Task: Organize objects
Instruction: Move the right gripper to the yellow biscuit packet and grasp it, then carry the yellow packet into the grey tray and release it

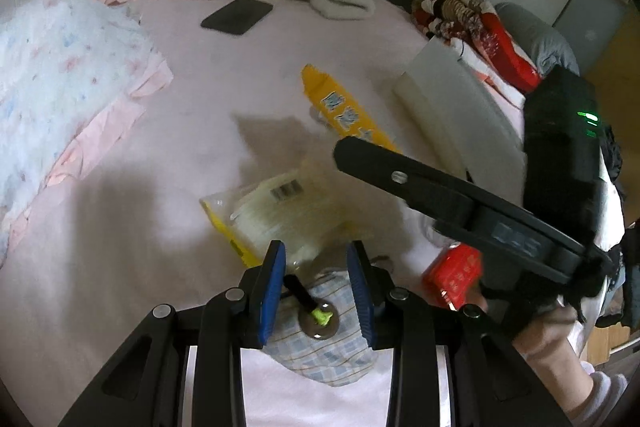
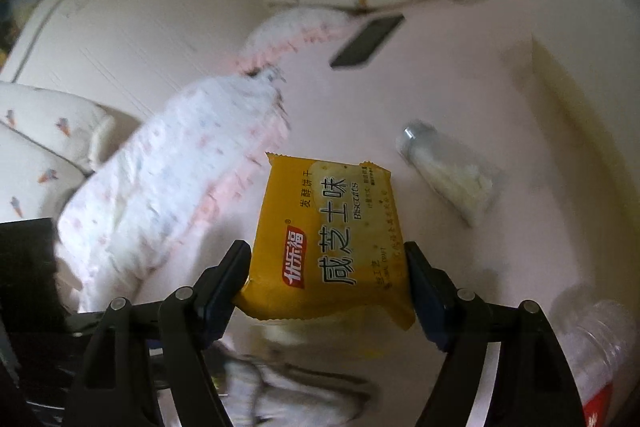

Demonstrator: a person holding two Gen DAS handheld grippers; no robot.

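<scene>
Left wrist view, closest first: the left gripper (image 1: 316,259) is at the bottom middle with its blue pads pulled in, clamped on a blue plaid pouch (image 1: 320,351) that bulges out under them. A black stick with a green tip (image 1: 308,303) sits on the pouch. Just past the fingers there's a clear bag (image 1: 280,203) of pale sticks with a barcode, and a red pack (image 1: 452,275) at lower right. All of it is on a pink bed (image 1: 160,227).

Right wrist view: the right gripper (image 2: 326,259) has its fingers spread wide, with the biscuit pack (image 2: 328,239) between them at centre frame. Both of its edges sit right at the pads, and honestly I can't tell if they're squeezing it or not. The pack is flat, orange-yellow, with a red logo, big black lettering, "Biscuits" in small print and crimped ends.

Further up: a tube (image 2: 444,167) with a silver cap right of centre, a floral pillow (image 2: 172,187) on the left, and a dark phone (image 2: 366,41) near the top.
</scene>
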